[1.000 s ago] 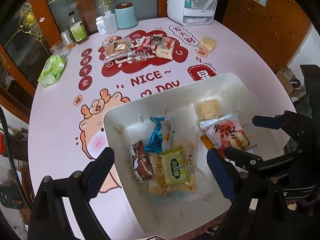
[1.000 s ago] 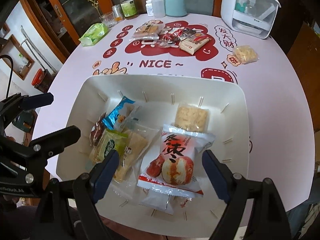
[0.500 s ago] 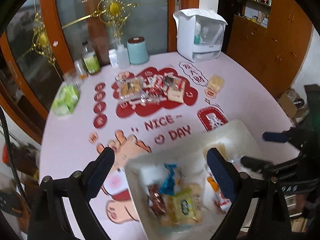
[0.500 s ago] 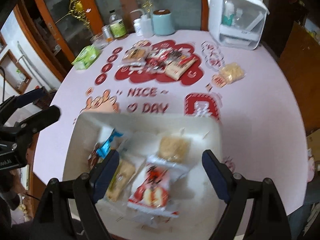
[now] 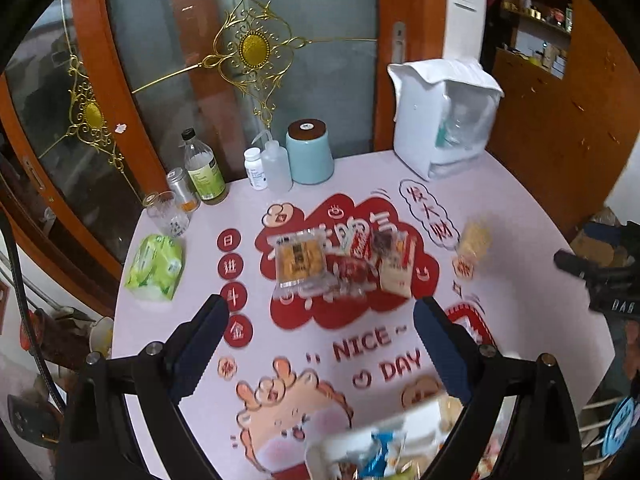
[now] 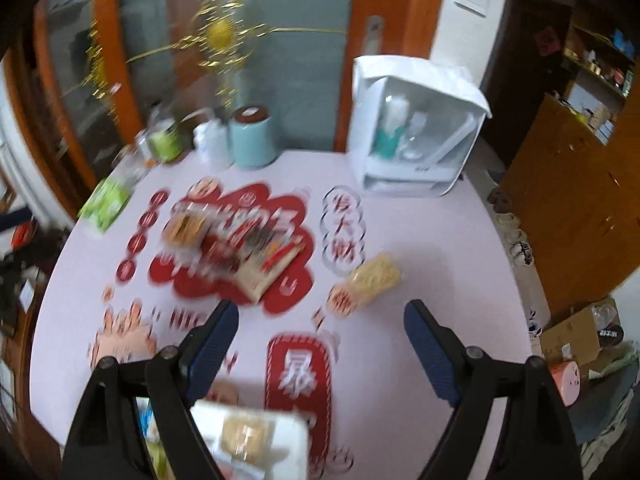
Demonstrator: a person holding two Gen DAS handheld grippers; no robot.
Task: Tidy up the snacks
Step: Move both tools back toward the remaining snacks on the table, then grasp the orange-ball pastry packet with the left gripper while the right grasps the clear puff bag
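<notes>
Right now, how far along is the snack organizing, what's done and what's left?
Partly done. Several snacks already lie in the white bin. Nothing is in hand: the left gripper and right gripper are both open and empty. Left: the pile of packets on the red print and one pale snack pack lying apart from it.

A loose cluster of wrapped snack packets point(image 5: 344, 262) lies on the red cloud print in the middle of the pink desk point(image 5: 540, 320), overlapping one another: a clear-wrapped square of orange biscuits point(image 5: 301, 261) on its left, a pale beige packet point(image 5: 397, 270) on its right. A small yellow crispy snack pack point(image 5: 474, 238) lies apart to the right. The white plastic basket point(image 6: 256, 420) at the near edge holds several packets, blurred.
</notes>
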